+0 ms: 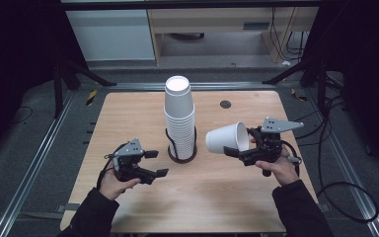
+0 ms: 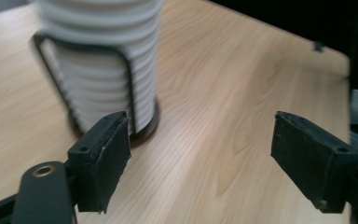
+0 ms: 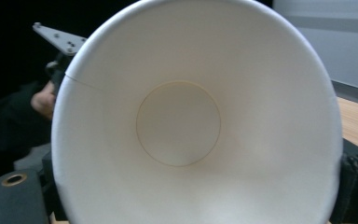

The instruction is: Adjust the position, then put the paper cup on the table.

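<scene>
We look down on a wooden counter (image 1: 128, 118) with a tall stack of white paper cups (image 1: 179, 116) standing upside down in a black wire holder (image 1: 182, 148) near its middle. Our right gripper (image 1: 246, 145) holds a single white paper cup (image 1: 227, 138) by its rim, lifted off the counter just right of the stack and lying on its side, base toward the stack; from the right gripper view we look straight into its open mouth. Our left gripper (image 1: 155, 163) sits low at the left of the holder, its jaws wide apart with nothing between them, pointing toward the stack's base, close but not touching.
</scene>
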`<move>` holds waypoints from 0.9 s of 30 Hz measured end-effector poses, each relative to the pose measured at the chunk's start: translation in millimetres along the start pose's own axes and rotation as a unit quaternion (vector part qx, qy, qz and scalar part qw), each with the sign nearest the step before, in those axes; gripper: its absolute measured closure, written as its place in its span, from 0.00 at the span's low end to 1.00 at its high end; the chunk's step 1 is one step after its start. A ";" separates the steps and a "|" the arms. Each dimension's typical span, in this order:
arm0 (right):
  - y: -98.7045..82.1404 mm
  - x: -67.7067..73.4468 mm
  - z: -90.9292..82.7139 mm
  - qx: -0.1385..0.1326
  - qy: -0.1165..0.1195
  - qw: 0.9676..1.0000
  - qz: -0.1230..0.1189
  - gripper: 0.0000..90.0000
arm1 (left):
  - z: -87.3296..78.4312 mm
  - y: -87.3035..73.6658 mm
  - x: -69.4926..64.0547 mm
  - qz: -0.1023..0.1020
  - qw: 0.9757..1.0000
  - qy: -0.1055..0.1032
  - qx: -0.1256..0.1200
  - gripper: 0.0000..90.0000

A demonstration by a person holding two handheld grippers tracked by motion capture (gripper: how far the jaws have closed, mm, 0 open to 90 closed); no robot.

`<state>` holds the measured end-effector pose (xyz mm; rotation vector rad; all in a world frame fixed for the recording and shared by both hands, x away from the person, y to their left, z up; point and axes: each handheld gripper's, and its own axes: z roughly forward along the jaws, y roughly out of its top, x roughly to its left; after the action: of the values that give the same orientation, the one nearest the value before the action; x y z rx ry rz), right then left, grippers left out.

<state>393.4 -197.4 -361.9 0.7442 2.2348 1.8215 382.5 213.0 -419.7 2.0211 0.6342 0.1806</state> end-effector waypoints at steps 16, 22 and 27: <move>10.0 -18.4 -21.0 0.061 -0.141 0.988 0.006 0.13 | -7.7 -38.3 36.3 -0.093 0.986 0.121 0.062 0.18; 14.4 -27.5 -25.6 0.092 -0.189 0.978 0.005 0.12 | -8.9 -41.3 44.4 -0.103 0.981 0.148 0.070 0.18; 16.0 -37.7 -25.9 0.133 -0.233 0.963 0.008 0.12 | -9.6 -44.6 49.9 -0.111 0.977 0.163 0.080 0.17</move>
<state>419.3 -235.7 -347.2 1.1062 2.1645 1.1937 405.3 263.1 -458.9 2.0738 1.1059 0.3408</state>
